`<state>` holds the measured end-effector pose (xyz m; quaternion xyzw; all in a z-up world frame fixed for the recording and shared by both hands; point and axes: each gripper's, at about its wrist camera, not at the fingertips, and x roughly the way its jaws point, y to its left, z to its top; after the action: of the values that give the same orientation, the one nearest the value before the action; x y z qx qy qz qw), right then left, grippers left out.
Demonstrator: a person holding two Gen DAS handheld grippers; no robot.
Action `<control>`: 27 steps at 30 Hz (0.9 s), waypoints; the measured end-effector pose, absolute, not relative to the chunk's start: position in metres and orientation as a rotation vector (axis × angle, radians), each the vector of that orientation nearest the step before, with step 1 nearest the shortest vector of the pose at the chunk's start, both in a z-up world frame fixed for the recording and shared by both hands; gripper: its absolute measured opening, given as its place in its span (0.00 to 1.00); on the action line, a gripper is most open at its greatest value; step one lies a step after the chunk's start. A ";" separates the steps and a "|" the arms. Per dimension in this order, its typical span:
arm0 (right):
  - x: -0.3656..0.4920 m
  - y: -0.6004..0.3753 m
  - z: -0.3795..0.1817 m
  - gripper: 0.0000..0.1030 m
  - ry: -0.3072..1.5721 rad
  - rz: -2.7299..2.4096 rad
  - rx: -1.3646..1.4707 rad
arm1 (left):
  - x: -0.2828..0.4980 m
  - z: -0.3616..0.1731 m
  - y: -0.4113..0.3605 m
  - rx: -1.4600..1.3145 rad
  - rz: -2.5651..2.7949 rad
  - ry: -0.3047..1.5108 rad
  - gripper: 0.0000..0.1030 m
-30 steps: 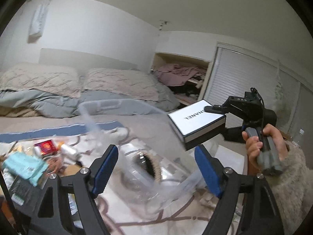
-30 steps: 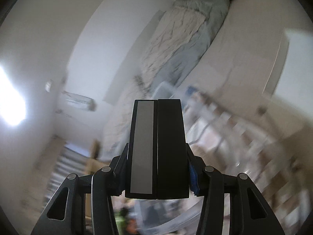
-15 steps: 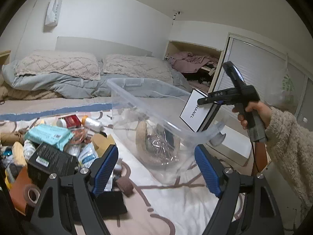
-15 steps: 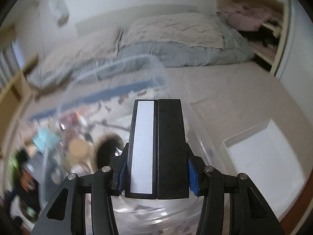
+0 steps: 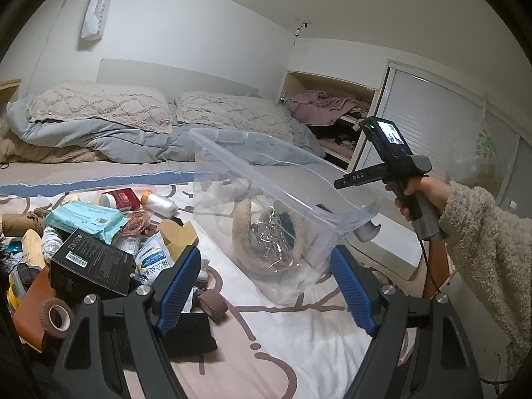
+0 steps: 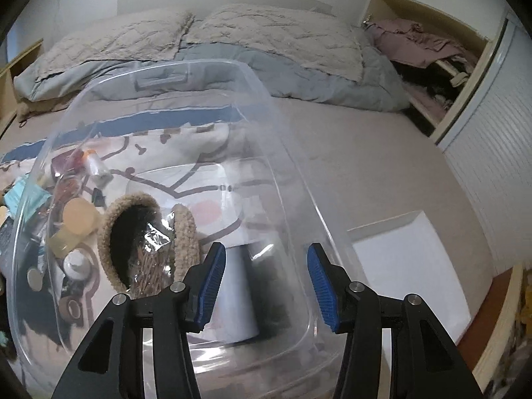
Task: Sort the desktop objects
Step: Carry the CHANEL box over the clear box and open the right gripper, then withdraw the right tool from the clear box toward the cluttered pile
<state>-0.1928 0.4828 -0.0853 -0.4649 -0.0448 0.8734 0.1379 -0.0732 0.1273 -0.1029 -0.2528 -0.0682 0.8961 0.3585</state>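
Observation:
A clear plastic bin (image 5: 266, 179) stands on the patterned bed cover; it also shows in the right wrist view (image 6: 159, 76). Inside lie a fuzzy beige slipper (image 6: 139, 232) with crinkled plastic, and the black-and-white box (image 6: 246, 292), just below my right gripper (image 6: 266, 286), which is open and empty over the bin's near end. My left gripper (image 5: 266, 289) is open and empty, in front of the bin's near side. A pile of loose items lies left of the bin: a teal wipes pack (image 5: 83, 219), a black box (image 5: 89, 266), tape rolls (image 5: 214, 304).
Pillows and a grey duvet (image 5: 109, 133) lie at the bed's head. A white box (image 6: 409, 266) sits on the bed right of the bin. An open closet with clothes (image 5: 329, 109) is at the back right. The right hand-held gripper body (image 5: 392, 163) is above the bin's right end.
My right gripper has opened and let go of the black-and-white box, which now lies inside the bin. The left gripper stayed open and shifted its view slightly.

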 end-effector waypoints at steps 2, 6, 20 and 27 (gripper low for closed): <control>-0.190 0.484 -0.082 0.50 -0.115 2.545 -1.345 | -0.073 -0.103 0.126 -0.651 2.312 -0.182 0.78; -0.182 0.484 -0.076 0.50 -0.116 2.550 -1.328 | -0.072 -0.102 0.126 -0.649 2.313 -0.190 0.78; -0.140 0.465 -0.057 0.50 -0.033 2.694 -1.197 | -0.065 -0.093 0.113 -0.632 2.330 -0.227 0.78; -0.112 0.452 -0.049 0.51 0.116 2.811 -1.061 | -0.061 -0.089 0.109 -0.620 2.336 -0.211 0.78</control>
<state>-0.1118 0.4520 -0.0494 -0.3520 0.0386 0.9328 0.0674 -0.0610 0.1095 -0.0889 -0.2393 -0.0815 0.9019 0.3504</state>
